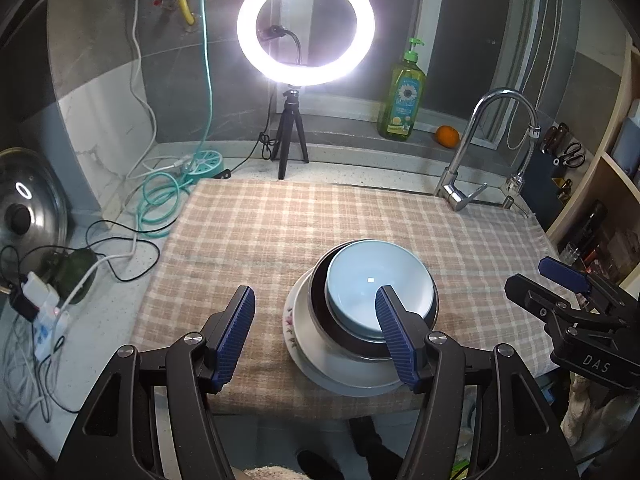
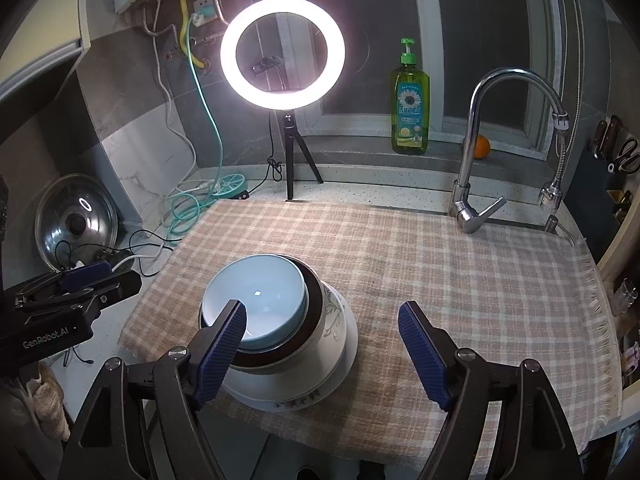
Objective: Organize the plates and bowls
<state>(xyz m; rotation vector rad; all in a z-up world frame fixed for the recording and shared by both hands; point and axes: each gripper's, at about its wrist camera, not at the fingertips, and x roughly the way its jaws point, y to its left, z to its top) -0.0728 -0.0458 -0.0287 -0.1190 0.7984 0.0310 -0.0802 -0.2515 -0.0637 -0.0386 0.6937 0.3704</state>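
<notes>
A pale blue bowl [image 1: 374,280] sits nested in a dark brown bowl [image 1: 340,334], which rests on a white floral plate [image 1: 304,356] near the front edge of the checked cloth [image 1: 280,232]. The same stack shows in the right wrist view: blue bowl [image 2: 264,288], brown bowl [image 2: 312,304], a white floral bowl [image 2: 336,320] under them and the plate [image 2: 296,402]. My left gripper [image 1: 316,332] is open and empty, held above the stack's left side. My right gripper [image 2: 322,350] is open and empty, held above the stack's right side. Each gripper shows at the edge of the other's view.
A ring light on a tripod [image 1: 306,28] stands at the back. A green soap bottle [image 1: 402,96] and an orange [image 1: 447,136] sit on the sill. A faucet [image 1: 480,152] is at the right, a pot lid [image 1: 28,208] and cables [image 1: 160,200] at the left.
</notes>
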